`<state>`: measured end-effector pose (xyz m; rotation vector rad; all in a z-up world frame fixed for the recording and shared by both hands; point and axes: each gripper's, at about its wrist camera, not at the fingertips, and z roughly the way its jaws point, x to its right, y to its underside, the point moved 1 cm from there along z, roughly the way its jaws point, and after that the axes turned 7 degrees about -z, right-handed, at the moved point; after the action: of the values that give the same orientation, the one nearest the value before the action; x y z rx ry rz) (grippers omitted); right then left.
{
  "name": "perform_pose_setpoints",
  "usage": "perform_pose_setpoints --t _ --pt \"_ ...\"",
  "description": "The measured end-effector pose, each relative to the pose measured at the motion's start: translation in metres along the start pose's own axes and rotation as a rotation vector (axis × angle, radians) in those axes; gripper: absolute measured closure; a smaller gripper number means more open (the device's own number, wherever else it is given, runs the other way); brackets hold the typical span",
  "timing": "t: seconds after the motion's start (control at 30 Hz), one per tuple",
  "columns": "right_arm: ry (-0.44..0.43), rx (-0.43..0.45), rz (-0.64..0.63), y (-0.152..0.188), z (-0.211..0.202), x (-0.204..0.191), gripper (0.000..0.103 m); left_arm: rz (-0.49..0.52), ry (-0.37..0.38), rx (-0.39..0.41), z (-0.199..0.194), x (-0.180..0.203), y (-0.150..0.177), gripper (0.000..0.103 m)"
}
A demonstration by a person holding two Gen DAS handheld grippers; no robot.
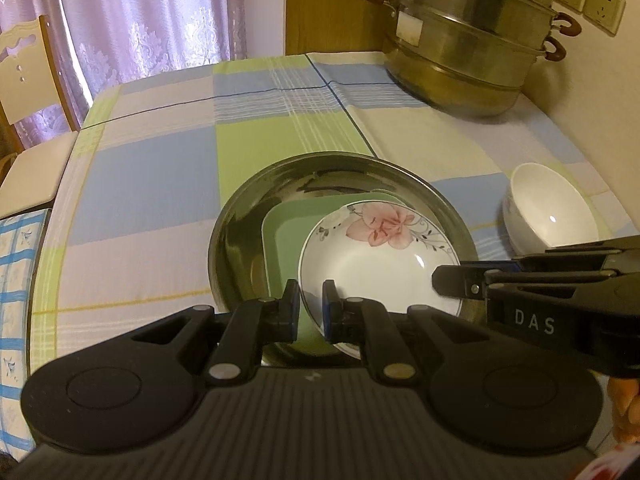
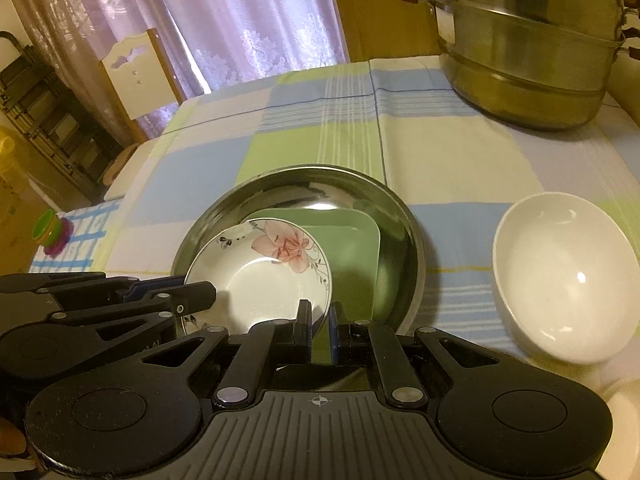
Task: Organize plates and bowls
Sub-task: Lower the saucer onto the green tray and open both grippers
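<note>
Left wrist view: we see the left gripper low in frame, its fingers drawn nearly together and pinching the near rim of the floral dish, a white dish with a pink flower. The dish lies on a green square plate, and both sit inside a wide steel basin on the checked tablecloth covering the worktop. From the right edge the right gripper reaches in, its tip over the dish's right rim. A white bowl stands to the right of the basin, apart from it. A stacked steel steamer stands at the far right corner, a chair off the left edge.

Right wrist view: the right gripper's fingers are likewise close together, clamped on the near right rim of the floral dish. The left gripper comes in from the left, at the dish's left rim. The green square plate shows beyond and right of the dish, inside the steel basin. The white bowl sits right of the basin, the steamer far right.
</note>
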<state>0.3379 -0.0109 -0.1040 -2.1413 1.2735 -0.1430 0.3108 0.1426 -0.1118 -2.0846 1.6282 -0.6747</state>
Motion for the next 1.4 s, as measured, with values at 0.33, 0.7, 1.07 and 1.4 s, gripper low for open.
perform_pose_setpoints --t 0.33,0.7,1.07,1.4 --pt "0.006 -0.044 0.028 -0.009 0.032 0.01 0.095 -0.008 -0.006 -0.041 0.034 -0.005 -0.01 0.093" --pt "0.01 -0.073 0.065 -0.011 0.054 0.022 0.095 -0.011 -0.013 -0.07 0.058 -0.006 -0.014 0.093" --pt "0.009 0.026 0.081 -0.013 0.024 0.023 0.054 -0.029 0.004 -0.019 0.033 -0.005 -0.021 0.081" --pt "-0.039 0.095 0.133 0.009 -0.046 0.027 0.053 -0.009 0.0 0.074 -0.033 0.002 -0.007 0.069"
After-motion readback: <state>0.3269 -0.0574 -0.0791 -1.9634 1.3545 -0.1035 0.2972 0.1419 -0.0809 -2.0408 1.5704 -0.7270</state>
